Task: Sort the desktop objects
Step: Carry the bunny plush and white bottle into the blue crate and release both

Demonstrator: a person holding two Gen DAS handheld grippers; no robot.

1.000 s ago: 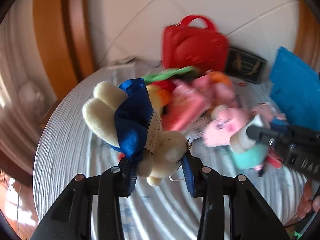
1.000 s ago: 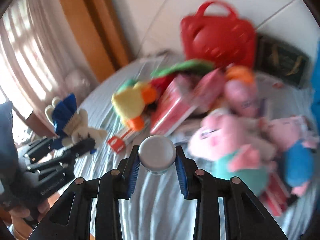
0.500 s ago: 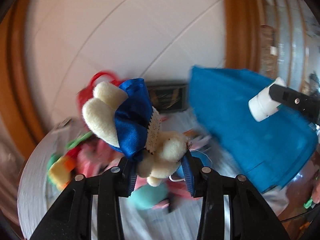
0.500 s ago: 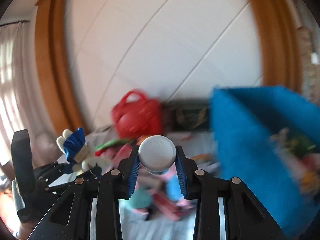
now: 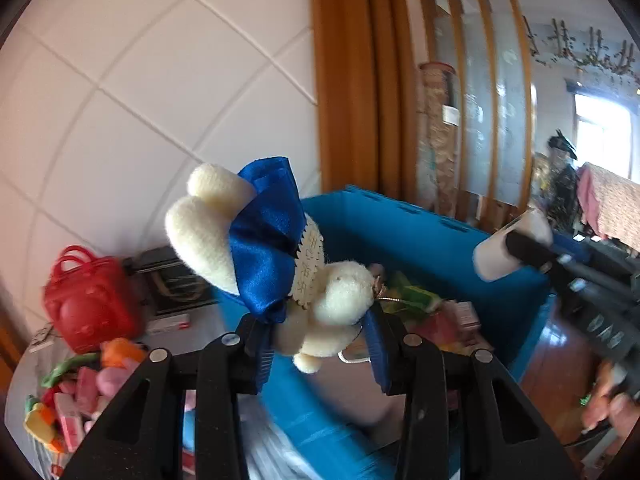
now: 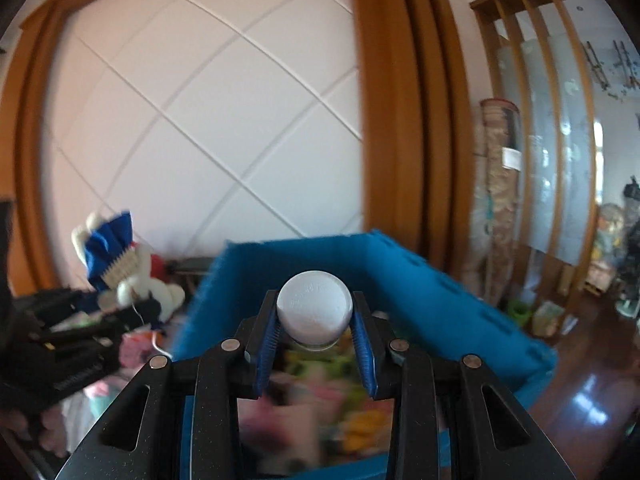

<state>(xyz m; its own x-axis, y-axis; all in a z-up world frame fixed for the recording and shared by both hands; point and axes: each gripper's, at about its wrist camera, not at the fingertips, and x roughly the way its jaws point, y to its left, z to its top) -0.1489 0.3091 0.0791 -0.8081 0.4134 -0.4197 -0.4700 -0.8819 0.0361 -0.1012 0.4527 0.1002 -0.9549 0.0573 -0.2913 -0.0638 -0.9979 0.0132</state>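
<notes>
My left gripper [image 5: 320,340] is shut on a cream plush toy with a blue satin bow [image 5: 272,256] and holds it in the air over the near wall of a blue bin [image 5: 400,236]. My right gripper [image 6: 316,344] is shut on a white-capped bottle [image 6: 315,307] and holds it above the open blue bin [image 6: 304,256], which has several colourful items inside. The plush toy [image 6: 120,264] and left gripper show at the left of the right wrist view. The bottle [image 5: 500,252] and right gripper show at the right of the left wrist view.
A red handbag [image 5: 86,304] and a dark box [image 5: 172,284] stand against the white panelled wall. A heap of plush toys and pink boxes [image 5: 76,396] lies on the striped table at lower left. Wooden floor [image 6: 592,404] lies right of the bin.
Both grippers have swung right and up from over the table's toy heap to the blue bin, each still holding its object. The bin now fills the lower middle of both views.
</notes>
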